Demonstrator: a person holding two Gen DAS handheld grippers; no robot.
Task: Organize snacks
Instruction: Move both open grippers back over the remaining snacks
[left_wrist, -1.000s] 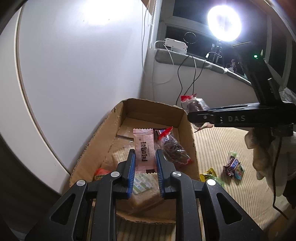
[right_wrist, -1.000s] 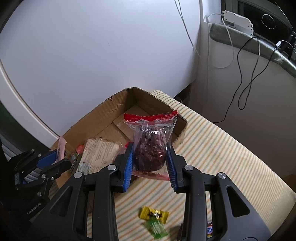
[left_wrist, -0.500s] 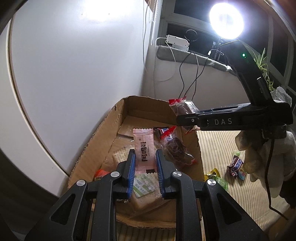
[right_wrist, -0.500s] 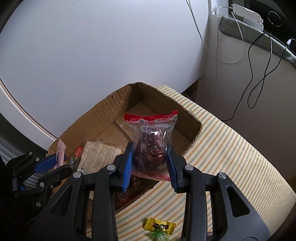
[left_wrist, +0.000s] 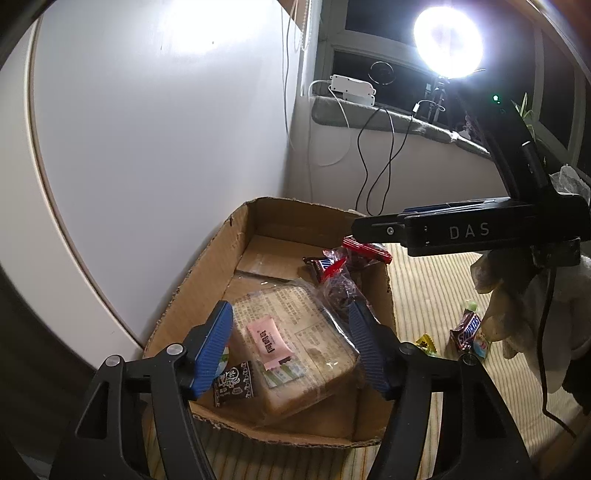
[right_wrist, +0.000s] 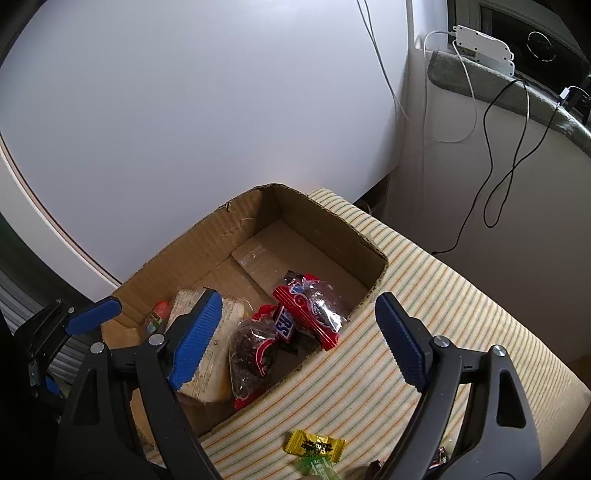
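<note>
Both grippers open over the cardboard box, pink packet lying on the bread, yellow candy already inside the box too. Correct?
Not quite: the yellow candy is not in the cardboard box; the right wrist view shows it on the striped cloth outside the near wall. The rest holds: left gripper and right gripper jaws are opening with nothing between them, and the pink packet lies on the bread.

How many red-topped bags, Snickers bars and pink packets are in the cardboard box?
Red-topped bags: 2
Snickers bars: 1
Pink packets: 1
Total: 4
</note>
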